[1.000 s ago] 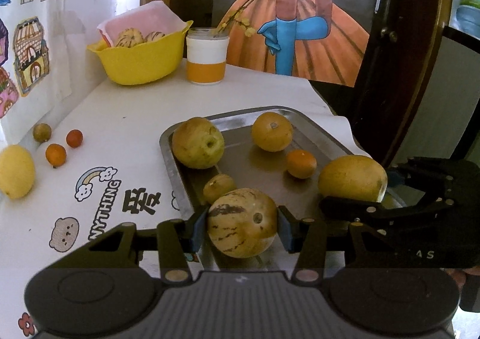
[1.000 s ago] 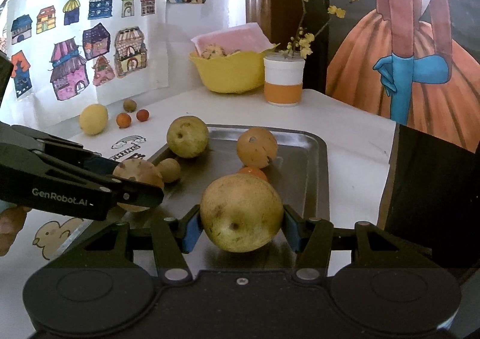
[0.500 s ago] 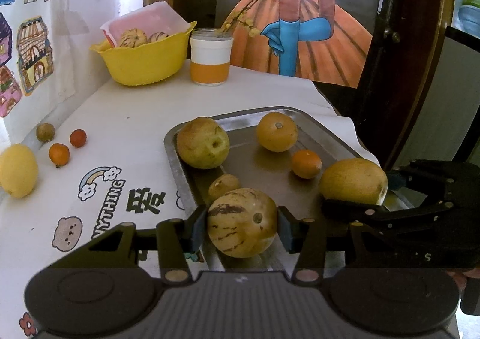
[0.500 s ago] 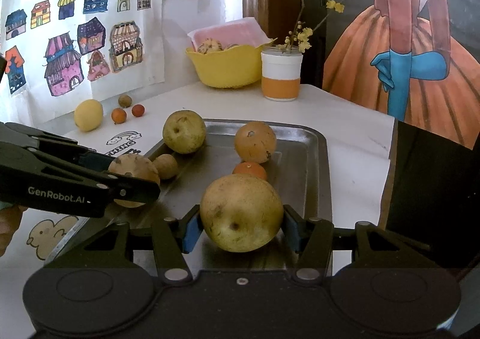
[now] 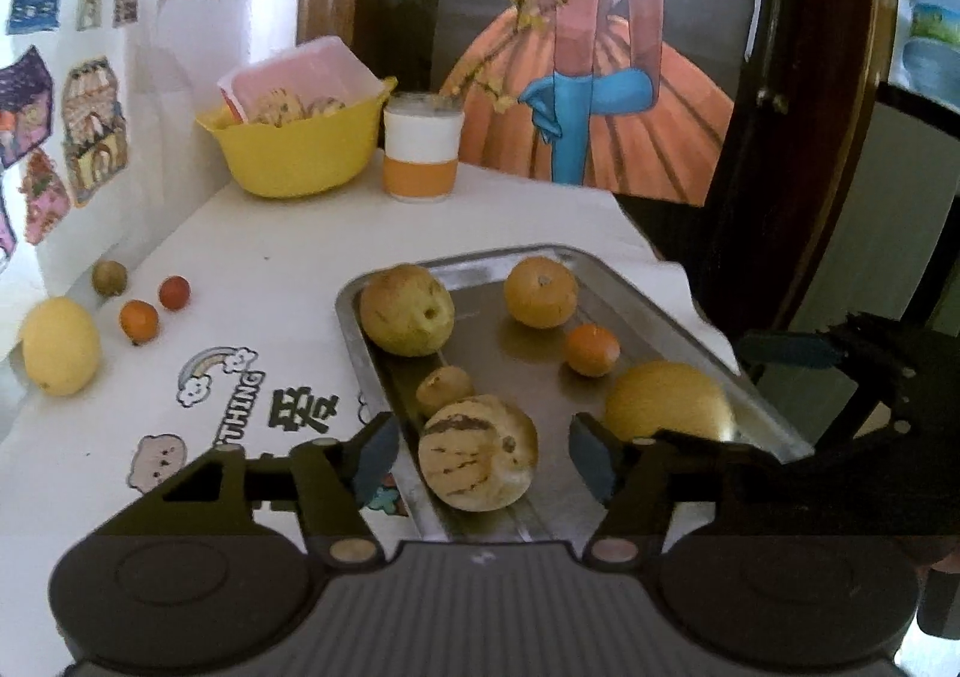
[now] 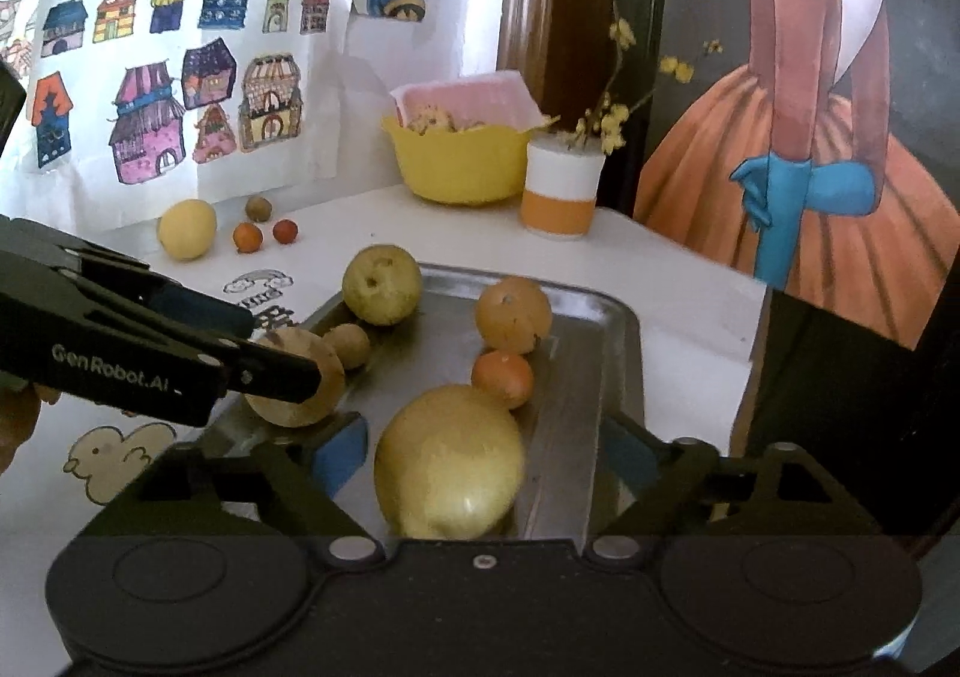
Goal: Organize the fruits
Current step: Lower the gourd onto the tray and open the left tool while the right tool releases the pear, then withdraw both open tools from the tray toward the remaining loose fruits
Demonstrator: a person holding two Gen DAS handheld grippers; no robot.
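Fruit on tray (image 5: 690,311): six pieces, among them striped melon (image 5: 477,452) and yellow pear (image 6: 449,461), both lying free. Our left gripper (image 5: 480,458) and right gripper (image 6: 474,455) gape, empty. Outstanding: four fruits on table (image 5: 300,257).

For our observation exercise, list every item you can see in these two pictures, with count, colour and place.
Metal tray: one, silver, on the table's near right.
Striped melon: one, cream with dark streaks, tray's near edge, between the left fingers.
Large yellow fruit: one, tray's near end, between the right fingers.
Pear-like fruit: one, yellow-green, tray's far left corner.
Oranges: two, larger at the far end, smaller nearer.
Small brown fruit: one, beside the melon.
Lemon: one, yellow, table's left.
Small fruits: three, orange, red, brownish, beside the lemon.
Bowl: one, yellow, table's far end.
Cup: one, white and orange, beside the bowl.
Left hand-held gripper: black, open.
Right hand-held gripper: black, open.
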